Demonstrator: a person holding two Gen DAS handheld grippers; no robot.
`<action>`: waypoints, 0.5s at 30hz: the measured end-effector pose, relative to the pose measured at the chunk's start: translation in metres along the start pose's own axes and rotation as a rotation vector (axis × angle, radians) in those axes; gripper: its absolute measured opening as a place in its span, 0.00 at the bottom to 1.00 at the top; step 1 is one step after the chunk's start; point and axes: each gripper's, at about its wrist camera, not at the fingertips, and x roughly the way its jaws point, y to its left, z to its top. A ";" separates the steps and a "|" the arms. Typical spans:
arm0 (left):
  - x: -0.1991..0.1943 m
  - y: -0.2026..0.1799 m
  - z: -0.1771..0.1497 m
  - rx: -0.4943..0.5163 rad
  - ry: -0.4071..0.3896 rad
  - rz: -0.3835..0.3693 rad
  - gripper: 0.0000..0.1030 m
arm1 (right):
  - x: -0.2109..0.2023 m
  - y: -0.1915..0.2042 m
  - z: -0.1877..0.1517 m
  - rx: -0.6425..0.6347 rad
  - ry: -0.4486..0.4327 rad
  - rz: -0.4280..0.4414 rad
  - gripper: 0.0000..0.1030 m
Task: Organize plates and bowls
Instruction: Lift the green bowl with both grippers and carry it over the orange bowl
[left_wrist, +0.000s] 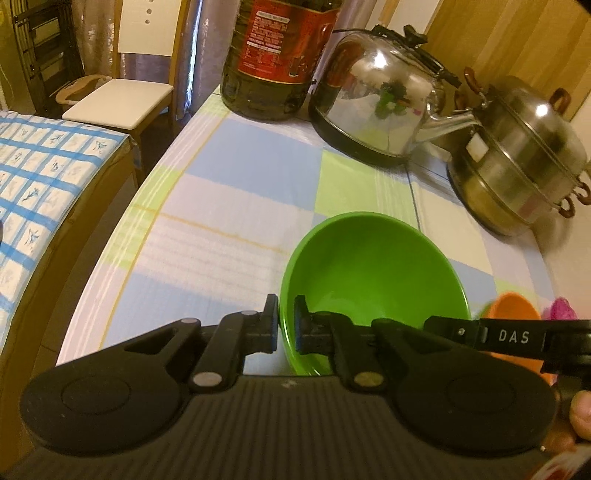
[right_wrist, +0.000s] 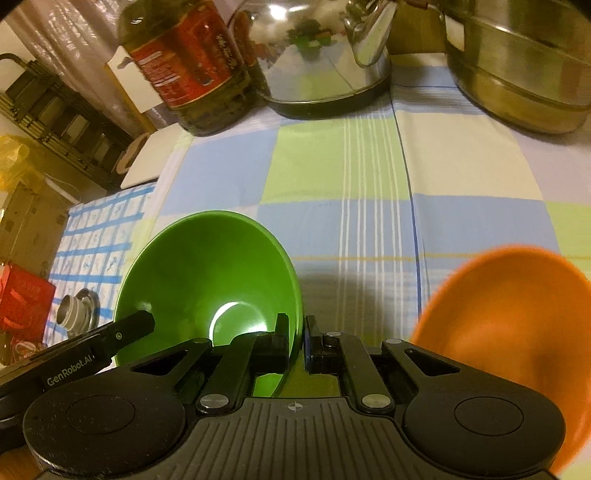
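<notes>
Both grippers sit closest, each clamped on the rim of the same green bowl (left_wrist: 373, 284). On the left gripper (left_wrist: 286, 325), one finger is outside the bowl's wall and the other inside, pressed together on the near-left edge. On the right gripper (right_wrist: 295, 345), the pads pinch the opposite edge the same way, one inside, one outside. The bowl looks tilted, and with a grip on either side it seems to be carried above the table rather than resting on it, though the underside is hidden.

Just beside it on the right is an orange bowl (right_wrist: 509, 317), blurred and partly behind the right gripper's body; I cannot tell whether it stands on the cloth or leans. A pink thing shows at the far right edge of the left view, too small to name.

Beyond lies the checked tablecloth (right_wrist: 332, 177), bare in the middle. At the far side stand a large oil bottle (left_wrist: 280, 55), a steel kettle (left_wrist: 384, 99) and a lidded steel steamer pot (left_wrist: 521, 155), close together.

As I judge it, the tidying is in an early-to-middle stage: one bowl is in hand and not yet set down, and the orange one is still apart from it. No plates are visible, and no stack has formed. Nesting the bowls and gathering any plates remain.
</notes>
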 end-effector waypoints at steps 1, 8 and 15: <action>-0.008 -0.001 -0.005 0.000 -0.004 0.000 0.06 | -0.006 0.001 -0.007 0.000 -0.006 0.003 0.07; -0.054 -0.011 -0.038 0.027 -0.024 -0.001 0.05 | -0.047 0.000 -0.053 0.032 -0.044 0.015 0.07; -0.091 -0.033 -0.068 0.074 -0.035 -0.002 0.05 | -0.087 -0.012 -0.091 0.076 -0.080 0.022 0.07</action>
